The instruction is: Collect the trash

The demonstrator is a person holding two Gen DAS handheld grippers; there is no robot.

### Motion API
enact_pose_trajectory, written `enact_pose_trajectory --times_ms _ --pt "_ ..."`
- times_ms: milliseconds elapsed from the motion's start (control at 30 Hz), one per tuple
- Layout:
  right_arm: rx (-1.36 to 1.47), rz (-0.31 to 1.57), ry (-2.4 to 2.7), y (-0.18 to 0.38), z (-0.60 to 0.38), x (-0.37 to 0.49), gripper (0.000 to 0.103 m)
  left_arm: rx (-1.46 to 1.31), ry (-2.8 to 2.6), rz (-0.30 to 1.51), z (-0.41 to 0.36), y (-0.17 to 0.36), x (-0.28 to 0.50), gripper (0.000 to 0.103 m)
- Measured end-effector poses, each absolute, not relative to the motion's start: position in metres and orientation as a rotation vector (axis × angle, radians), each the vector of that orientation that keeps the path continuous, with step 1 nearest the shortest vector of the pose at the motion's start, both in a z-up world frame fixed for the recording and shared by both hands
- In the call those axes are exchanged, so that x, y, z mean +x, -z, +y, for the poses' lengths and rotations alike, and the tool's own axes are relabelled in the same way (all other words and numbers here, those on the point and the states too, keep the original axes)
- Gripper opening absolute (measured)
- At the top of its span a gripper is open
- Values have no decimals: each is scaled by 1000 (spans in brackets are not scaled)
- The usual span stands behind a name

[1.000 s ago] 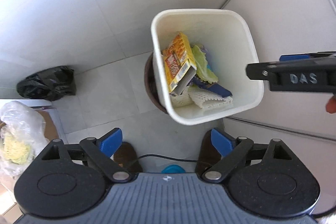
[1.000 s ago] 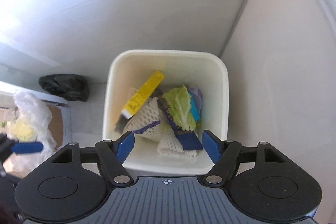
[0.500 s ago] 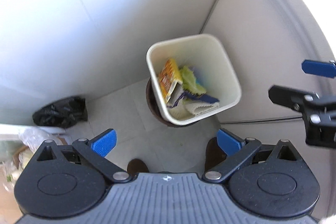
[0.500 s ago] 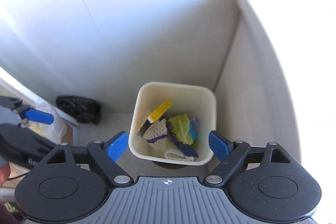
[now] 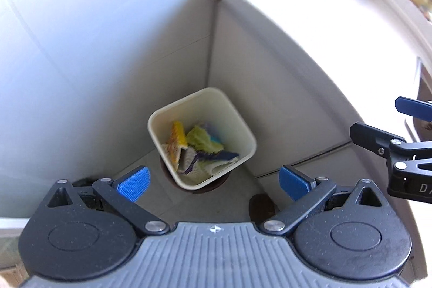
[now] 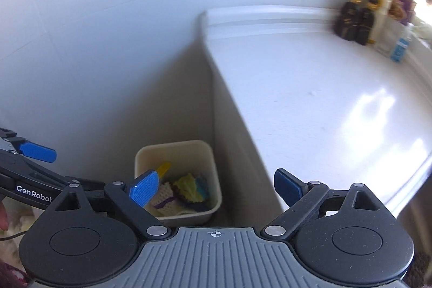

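Note:
A cream trash bin (image 5: 240, 115) stands on the floor in the corner between the wall and the counter's side. It holds a yellow box (image 5: 176, 135), a green leaf (image 5: 199, 138) and white foam netting (image 5: 216, 168). My left gripper (image 5: 213, 184) hangs high above the bin, open with nothing between its blue pads. My right gripper (image 6: 216, 186) is also well above the bin (image 6: 172, 146); its jaws are opening and hold nothing. The right gripper's fingers (image 5: 413, 109) show at the right edge of the left wrist view. The left gripper's fingers (image 6: 37, 153) show at the left edge of the right wrist view.
A white counter top (image 6: 310, 99) stretches to the right of the bin. Dark bottles (image 6: 356, 18) and a blue-labelled bottle (image 6: 399, 50) stand at its far end. A brown shoe (image 5: 262, 207) rests on the tiled floor beside the bin.
Both grippers have risen away from the bin, which now looks much smaller. Both pairs of jaws have spread wider. The counter top and its bottles have come into view.

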State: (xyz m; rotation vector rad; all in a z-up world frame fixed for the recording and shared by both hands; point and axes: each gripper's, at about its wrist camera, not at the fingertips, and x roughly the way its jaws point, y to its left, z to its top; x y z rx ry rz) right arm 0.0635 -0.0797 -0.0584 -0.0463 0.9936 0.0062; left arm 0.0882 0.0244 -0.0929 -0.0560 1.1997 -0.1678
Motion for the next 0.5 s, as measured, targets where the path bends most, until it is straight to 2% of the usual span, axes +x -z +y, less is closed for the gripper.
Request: enact_pose_trajectory --times_ms 500 --pt "61 906 293 1 -124 15 99 31 198 1135 -13 55 61 102"
